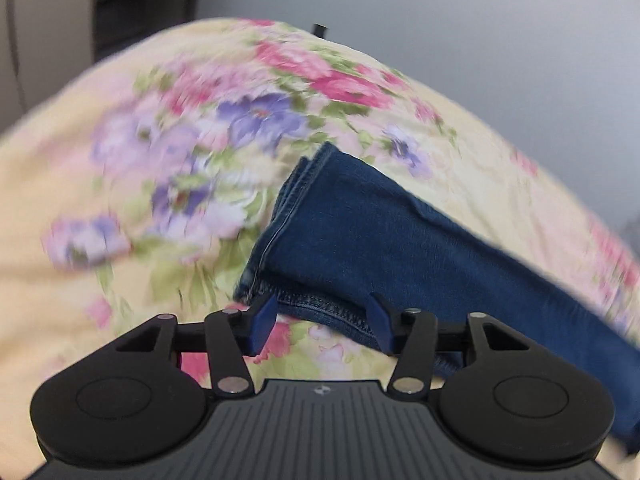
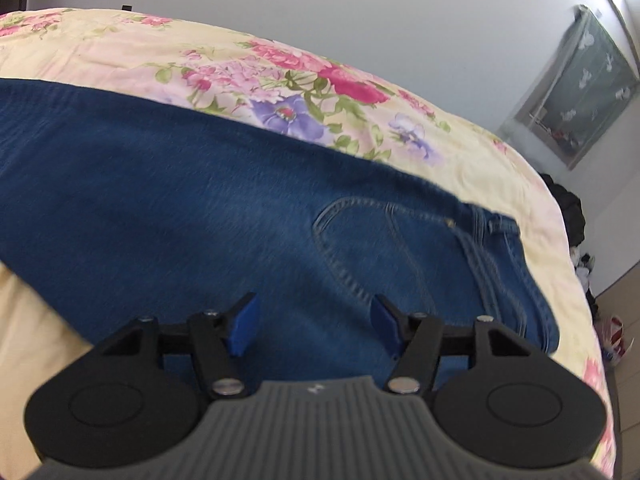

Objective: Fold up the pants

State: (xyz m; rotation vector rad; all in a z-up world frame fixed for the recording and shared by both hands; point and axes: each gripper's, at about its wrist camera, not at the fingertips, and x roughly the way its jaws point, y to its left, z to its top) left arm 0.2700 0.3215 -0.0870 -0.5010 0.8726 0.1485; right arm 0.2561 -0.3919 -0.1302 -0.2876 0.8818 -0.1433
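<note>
Blue denim pants (image 2: 200,208) lie flat on a floral bedspread (image 2: 120,56). In the right wrist view I see the seat with a back pocket (image 2: 360,240) and the waistband at the right. My right gripper (image 2: 314,326) is open just above the seat, holding nothing. In the left wrist view the leg ends (image 1: 360,232) lie stacked, hems toward the left. My left gripper (image 1: 324,322) is open, its blue fingers on either side of the near hem edge, not closed on it.
The bed (image 1: 120,200) fills most of both views, with a pale wall behind it. To the right of the bed there is a window (image 2: 580,88), dark clutter (image 2: 568,208) and floor with small items.
</note>
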